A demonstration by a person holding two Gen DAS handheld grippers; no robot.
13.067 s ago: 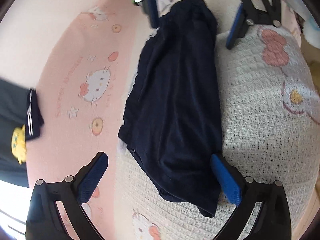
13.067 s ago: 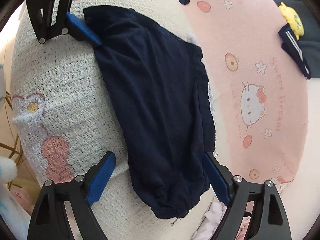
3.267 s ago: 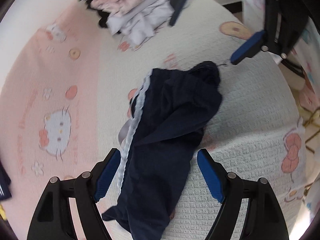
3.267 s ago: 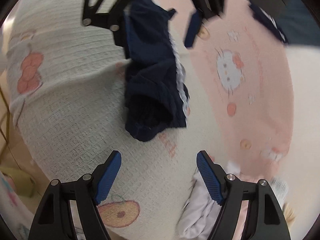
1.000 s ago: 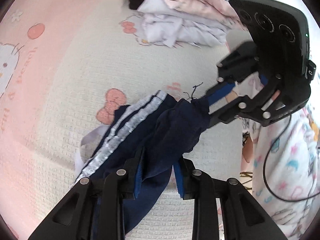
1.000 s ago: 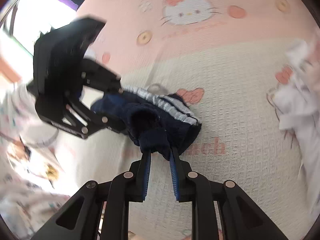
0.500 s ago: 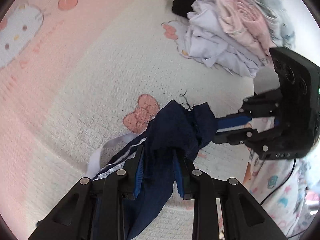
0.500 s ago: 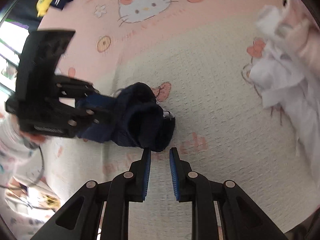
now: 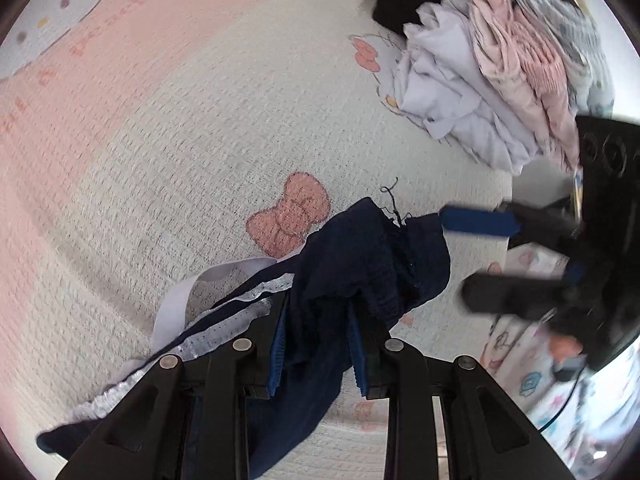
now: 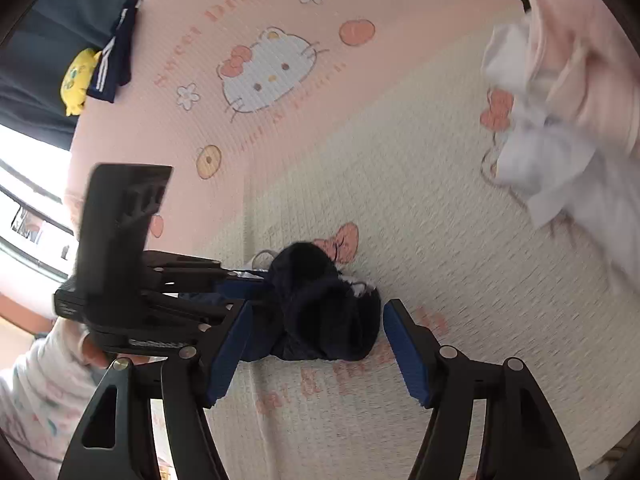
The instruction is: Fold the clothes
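Observation:
Navy shorts (image 9: 360,264) with white lace trim are bunched into a lump on the cream knit blanket (image 9: 160,140). My left gripper (image 9: 316,352) is shut on a thick fold of the navy shorts. In the right wrist view the same navy shorts (image 10: 320,304) lie just beyond my right gripper (image 10: 316,352), which stands open with nothing between its blue pads. The left gripper (image 10: 224,280) reaches into the bundle from the left there, held by a person's hand (image 10: 92,350). The right gripper (image 9: 476,220) also shows at the right edge of the left wrist view, blurred.
A heap of white, pink and black clothes (image 9: 500,80) lies at the far right of the bed; it shows blurred as a clothes heap (image 10: 568,92) in the right wrist view. A pink cartoon-cat sheet (image 10: 264,68) covers the far side. A dark garment with a yellow figure (image 10: 80,72) lies top left.
My right gripper has let go of the shorts, backed off and opened wide. My left gripper keeps its hold on the bundle, which has sunk onto the blanket.

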